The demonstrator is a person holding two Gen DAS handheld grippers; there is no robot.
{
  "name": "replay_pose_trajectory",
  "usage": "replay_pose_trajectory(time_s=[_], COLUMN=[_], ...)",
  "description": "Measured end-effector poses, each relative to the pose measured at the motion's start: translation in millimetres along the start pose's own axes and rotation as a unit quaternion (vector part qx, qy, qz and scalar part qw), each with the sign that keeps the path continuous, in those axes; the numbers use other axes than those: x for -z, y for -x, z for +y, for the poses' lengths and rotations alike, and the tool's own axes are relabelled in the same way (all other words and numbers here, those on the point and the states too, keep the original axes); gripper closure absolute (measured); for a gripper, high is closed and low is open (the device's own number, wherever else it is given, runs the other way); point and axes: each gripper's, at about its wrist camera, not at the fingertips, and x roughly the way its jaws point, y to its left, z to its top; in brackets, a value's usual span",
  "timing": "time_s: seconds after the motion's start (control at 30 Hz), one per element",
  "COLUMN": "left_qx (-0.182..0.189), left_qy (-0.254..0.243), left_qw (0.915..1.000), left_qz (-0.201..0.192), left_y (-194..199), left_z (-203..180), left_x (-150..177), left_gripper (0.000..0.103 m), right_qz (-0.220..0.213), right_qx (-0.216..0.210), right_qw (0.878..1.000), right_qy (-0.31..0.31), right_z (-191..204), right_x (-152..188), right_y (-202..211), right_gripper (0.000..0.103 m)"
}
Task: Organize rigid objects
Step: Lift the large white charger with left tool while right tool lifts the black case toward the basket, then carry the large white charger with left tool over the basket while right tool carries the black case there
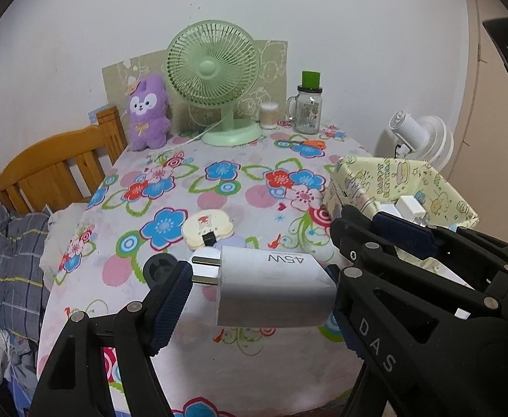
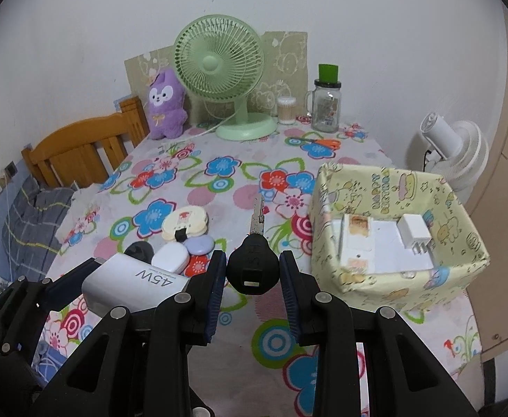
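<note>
We've got both grippers loaded above the worktop [image 2: 219, 187], side by side. Left gripper [image 1: 259, 290]: fingers clamped on a white 45W charger [image 1: 274, 288], prongs pointing left against the left finger pad, charger body lying flat and clear of the floral cloth. Right gripper [image 2: 252, 290]: fingers closed narrow on the black head of a key [image 2: 252, 266], blade sticking forward and away from us, also lifted off the cloth. The wrapped yellow box [image 2: 393, 278] sits on the right side of the worktop, just right of the right gripper; inside it a small white plug adapter [image 2: 414, 234] lies on a flat white item. Left on the worktop just ahead of the grippers: a cream cartoon-print case [image 2: 185, 224], a lilac oval case [image 2: 201, 244] and a white earbud-type case [image 2: 170, 259], clustered and touching. Back edge by the wall: green desk fan [image 2: 219, 66], purple plush [image 2: 166, 107], cotton swab tub [image 2: 286, 109], glass mug jar with green lid [image 2: 326, 104].
</note>
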Motion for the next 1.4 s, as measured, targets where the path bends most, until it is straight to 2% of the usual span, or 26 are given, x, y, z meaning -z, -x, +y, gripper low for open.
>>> replay_pose_trajectory(time_s=[0.67,1.4], left_qx=[0.035,0.076], left_qy=[-0.013,-0.039], left_qw=[0.9991,0.9964], left_qz=[-0.017,-0.001], left_y=[-0.4,-33.4], left_z=[-46.9,-105.4], left_x=[-38.0,-58.5], left_gripper=[0.025,0.025], right_qz=[-0.016,-0.004], right_qx=[0.032,0.067], right_qw=[0.999,0.997], right_qy=[-0.01,-0.039], right_z=[-51.5,-118.9], right_x=[-29.6,-37.5], right_y=[18.0,3.9], right_gripper=[0.069,0.069])
